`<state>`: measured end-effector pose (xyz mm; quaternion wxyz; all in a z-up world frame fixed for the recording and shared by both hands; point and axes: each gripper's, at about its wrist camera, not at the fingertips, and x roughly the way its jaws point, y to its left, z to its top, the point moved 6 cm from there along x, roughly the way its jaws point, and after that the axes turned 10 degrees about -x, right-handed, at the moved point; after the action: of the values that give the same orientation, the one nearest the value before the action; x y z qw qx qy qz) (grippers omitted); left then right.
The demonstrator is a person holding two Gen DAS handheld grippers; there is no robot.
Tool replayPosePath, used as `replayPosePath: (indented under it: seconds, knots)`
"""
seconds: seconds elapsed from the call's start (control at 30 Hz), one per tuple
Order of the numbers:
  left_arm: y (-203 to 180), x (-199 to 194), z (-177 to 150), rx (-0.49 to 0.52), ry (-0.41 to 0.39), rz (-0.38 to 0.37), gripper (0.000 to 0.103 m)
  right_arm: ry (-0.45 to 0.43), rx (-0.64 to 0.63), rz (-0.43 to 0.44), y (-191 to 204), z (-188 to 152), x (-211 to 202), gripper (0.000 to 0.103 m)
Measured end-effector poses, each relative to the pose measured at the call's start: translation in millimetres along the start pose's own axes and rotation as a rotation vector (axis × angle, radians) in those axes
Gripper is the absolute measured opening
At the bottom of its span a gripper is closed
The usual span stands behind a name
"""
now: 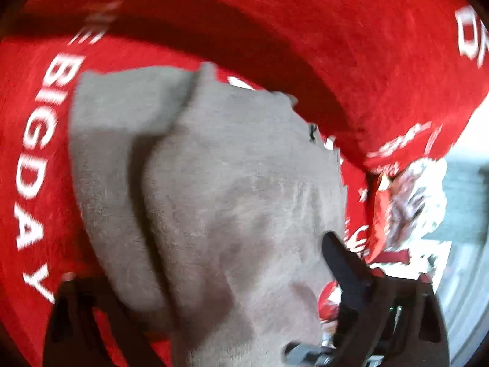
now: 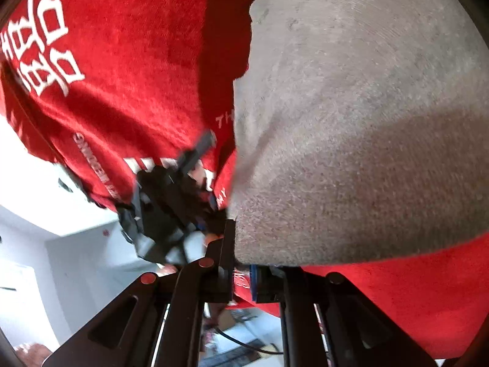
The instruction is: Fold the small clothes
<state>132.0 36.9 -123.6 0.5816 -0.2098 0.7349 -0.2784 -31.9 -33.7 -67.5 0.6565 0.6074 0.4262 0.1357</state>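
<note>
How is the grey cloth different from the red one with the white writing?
The grey cloth is plain, with no print; the red cloth carries white lettering. The grey cloth is the smaller and lies on top; the red cloth spreads out beneath it on every side. The right gripper is shut on the grey cloth's edge, while the red cloth lies ungripped. Both look soft and fuzzy.

A grey garment [image 1: 220, 208] of soft knit fills the middle of the blurred left wrist view, lying over a red cloth [image 1: 275, 30] with white lettering that covers the surface. The left tool [image 1: 244, 312] stands with its fingers wide apart at the lower edge, the garment running down between them. Just ahead of its right finger [image 1: 434, 321], the right tool's dark tip [image 1: 342, 263] sits at the garment's edge.
</note>
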Motion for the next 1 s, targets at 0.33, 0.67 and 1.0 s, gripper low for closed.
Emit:
replayPosePath:
  seconds: [0.33, 0.67, 1.0]
  knots:
    - [4.8, 24.7, -4.1, 0.099, -0.008, 0.250, 0.061, 0.273, -0.300, -0.376, -2.3, -21.7, -18.3, 0.041]
    - [-4.2, 8.7, -3.8, 0.101, -0.128, 0.309, 0.020, 0.048, -0.450, -0.642, -5.4, 79.0, -41.4, 0.006]
    - [-113.0, -6.6, -22.2, 0.235, -0.199, 0.219, 0.019, 0.154, -0.537, -0.682, -32.0, 85.7, -13.8, 0.001]
